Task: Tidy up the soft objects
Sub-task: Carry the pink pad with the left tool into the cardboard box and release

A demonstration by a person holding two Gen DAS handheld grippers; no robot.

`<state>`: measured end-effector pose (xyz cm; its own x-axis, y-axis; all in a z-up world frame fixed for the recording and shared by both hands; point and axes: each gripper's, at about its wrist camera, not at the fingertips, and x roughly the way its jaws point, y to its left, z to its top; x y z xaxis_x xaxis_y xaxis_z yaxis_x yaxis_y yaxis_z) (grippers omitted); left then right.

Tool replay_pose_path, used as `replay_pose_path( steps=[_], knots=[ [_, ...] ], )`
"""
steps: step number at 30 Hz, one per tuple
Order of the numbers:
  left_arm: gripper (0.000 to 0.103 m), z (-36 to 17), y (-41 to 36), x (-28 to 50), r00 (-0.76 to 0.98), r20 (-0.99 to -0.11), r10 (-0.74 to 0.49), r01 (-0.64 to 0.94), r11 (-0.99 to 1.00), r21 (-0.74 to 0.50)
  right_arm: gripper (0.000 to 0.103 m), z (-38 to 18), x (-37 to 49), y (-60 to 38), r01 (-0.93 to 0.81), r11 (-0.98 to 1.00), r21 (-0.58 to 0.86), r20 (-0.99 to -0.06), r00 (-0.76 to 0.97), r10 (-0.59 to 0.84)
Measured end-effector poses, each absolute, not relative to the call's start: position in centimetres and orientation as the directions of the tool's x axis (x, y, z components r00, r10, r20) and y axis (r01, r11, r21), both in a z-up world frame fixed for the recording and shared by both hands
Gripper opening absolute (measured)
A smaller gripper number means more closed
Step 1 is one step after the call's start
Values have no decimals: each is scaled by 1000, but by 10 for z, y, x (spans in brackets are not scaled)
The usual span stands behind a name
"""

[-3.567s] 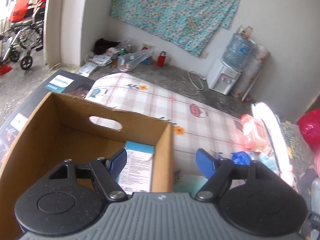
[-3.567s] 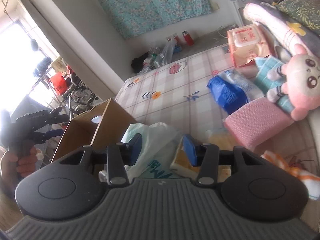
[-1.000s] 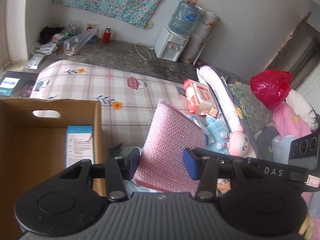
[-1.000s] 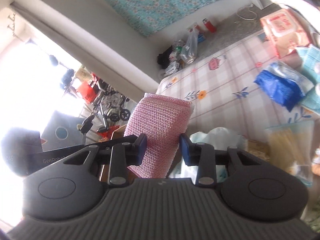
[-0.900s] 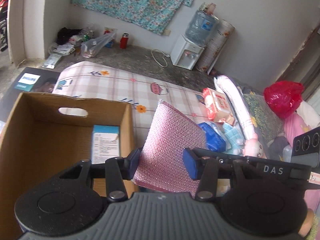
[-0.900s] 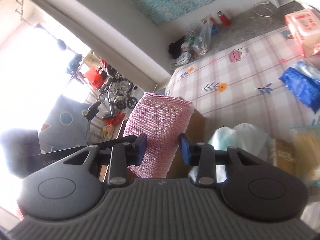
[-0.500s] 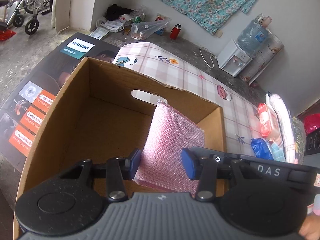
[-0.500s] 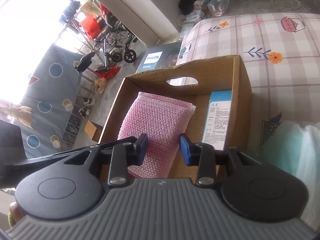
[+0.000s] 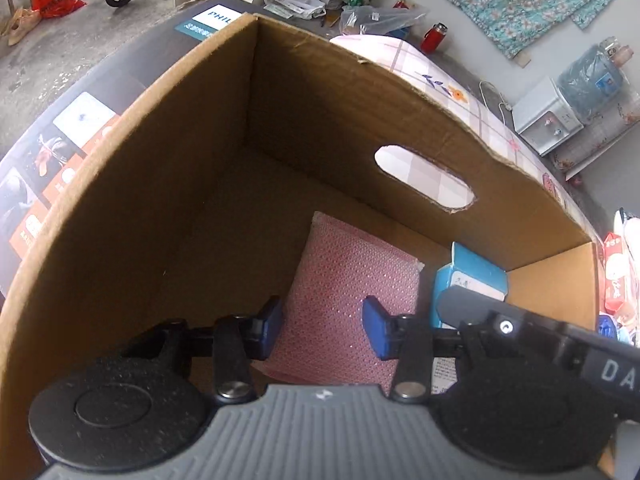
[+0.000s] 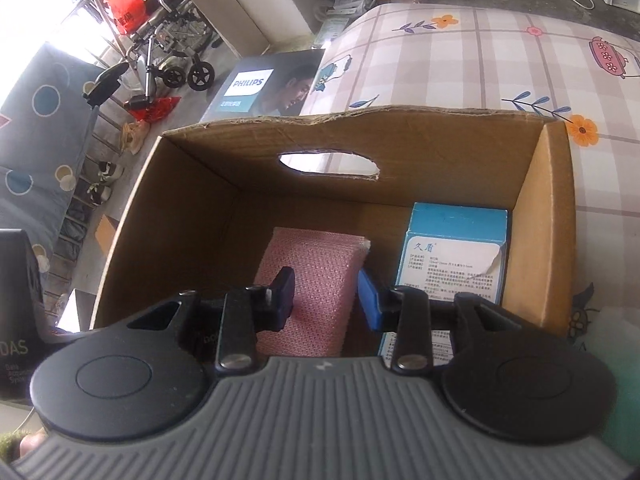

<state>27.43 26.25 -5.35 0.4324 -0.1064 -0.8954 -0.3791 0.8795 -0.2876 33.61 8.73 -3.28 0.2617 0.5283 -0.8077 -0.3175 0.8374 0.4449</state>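
Change: pink sponge pad [image 10: 310, 276], carried above the bed 1 s earlier, was lowered inside cardboard box [image 10: 192, 216].
Right gripper [image 10: 325, 295]: jaws pinched the pad.
Left gripper [image 9: 322, 326]: jaws spread around it; contact unclear.
Neighbour: blue carton [image 10: 454, 256] at 3 o'clock.
Meaning: release likely next.

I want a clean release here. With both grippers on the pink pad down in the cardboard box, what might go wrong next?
1. Both the left gripper and right gripper straddle the pink knitted pad; opening one first may drag or tip it.
2. The pad sits close beside the blue-and-white carton, which a widening finger might nudge.
3. Inside the brown cardboard box, lifting out may snag a wall.
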Motion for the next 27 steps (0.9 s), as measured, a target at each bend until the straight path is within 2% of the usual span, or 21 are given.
replay_pose_path(
  steps=[4,7,12,22,23,26,27],
  knots=[
    [57,-48,257,276,418,-906,-68,-356,905,-232,35,-13,325,67,-341,787,514,-751,265,605],
    [55,-59,251,285,355,-931,-88,-350,911,-220,35,5,311,40,-355,746,564,-693,288,661],
    [50,-57,238,290,386,-920,-71,-351,911,-217,35,31,279,-14,-366,697,616,-612,334,717],
    [50,-54,216,301,435,-900,-18,-312,935,-170,35,34,242,-93,-314,726,612,-596,420,684],
    [52,-53,215,299,437,-899,-12,-312,936,-165,35,31,238,-97,-308,727,614,-596,423,683],
    [69,-44,216,293,425,-905,-6,-317,936,-155,36,26,226,-105,-304,728,614,-592,433,680],
    [70,-38,215,289,435,-900,-5,-310,938,-155,36,25,222,-107,-306,727,614,-588,437,681]
  ],
)
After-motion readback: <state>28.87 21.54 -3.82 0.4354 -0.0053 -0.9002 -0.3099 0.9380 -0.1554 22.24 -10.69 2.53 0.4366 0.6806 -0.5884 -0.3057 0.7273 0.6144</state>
